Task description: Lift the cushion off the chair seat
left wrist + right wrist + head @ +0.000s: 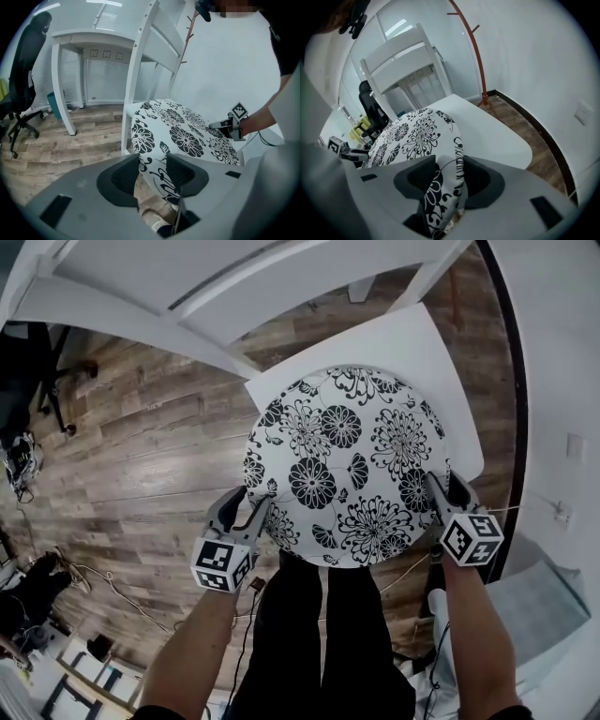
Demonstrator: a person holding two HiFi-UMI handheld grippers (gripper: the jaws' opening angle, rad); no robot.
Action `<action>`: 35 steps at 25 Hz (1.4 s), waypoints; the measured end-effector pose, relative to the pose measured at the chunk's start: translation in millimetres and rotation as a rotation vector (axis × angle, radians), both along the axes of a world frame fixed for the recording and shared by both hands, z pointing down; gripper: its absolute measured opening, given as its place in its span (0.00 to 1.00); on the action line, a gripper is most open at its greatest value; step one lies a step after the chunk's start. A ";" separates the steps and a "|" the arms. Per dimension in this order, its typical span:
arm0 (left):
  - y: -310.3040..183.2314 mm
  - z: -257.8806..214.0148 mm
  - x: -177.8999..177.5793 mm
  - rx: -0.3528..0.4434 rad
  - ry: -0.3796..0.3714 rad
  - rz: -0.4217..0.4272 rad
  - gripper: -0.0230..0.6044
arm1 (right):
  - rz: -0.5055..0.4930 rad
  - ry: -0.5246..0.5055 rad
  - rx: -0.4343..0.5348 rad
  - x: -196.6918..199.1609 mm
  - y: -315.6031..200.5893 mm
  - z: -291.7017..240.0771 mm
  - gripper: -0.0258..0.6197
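The round black-and-white floral fabric cushion (342, 460) lay on the white wooden chair seat (412, 343), overhanging its near edge. The left gripper (246, 502) held its fingers (124, 178) spread wide astride that rim, seemingly not yet pinching. The right gripper (441, 488) pressed the opposite rim, probably so both sides would lift level.

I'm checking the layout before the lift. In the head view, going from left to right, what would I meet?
black office chair → left tool → cushion → right tool → wall socket
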State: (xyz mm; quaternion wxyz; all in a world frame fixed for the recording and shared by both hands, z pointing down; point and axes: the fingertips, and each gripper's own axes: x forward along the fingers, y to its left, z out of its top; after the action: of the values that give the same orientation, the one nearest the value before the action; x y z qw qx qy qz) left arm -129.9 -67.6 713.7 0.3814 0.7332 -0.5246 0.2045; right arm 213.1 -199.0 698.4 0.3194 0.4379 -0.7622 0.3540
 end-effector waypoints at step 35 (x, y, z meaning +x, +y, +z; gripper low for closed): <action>-1.1 -59.7 0.4 0.133 -0.081 0.066 0.07 | 0.003 -0.091 0.120 -12.9 0.1 -44.0 0.10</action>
State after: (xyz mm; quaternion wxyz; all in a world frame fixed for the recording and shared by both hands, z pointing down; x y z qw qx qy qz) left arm -129.5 -68.7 654.0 0.3032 0.7650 -0.5275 0.2113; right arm 200.2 -198.9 654.5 0.2569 0.4408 -0.7951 0.3278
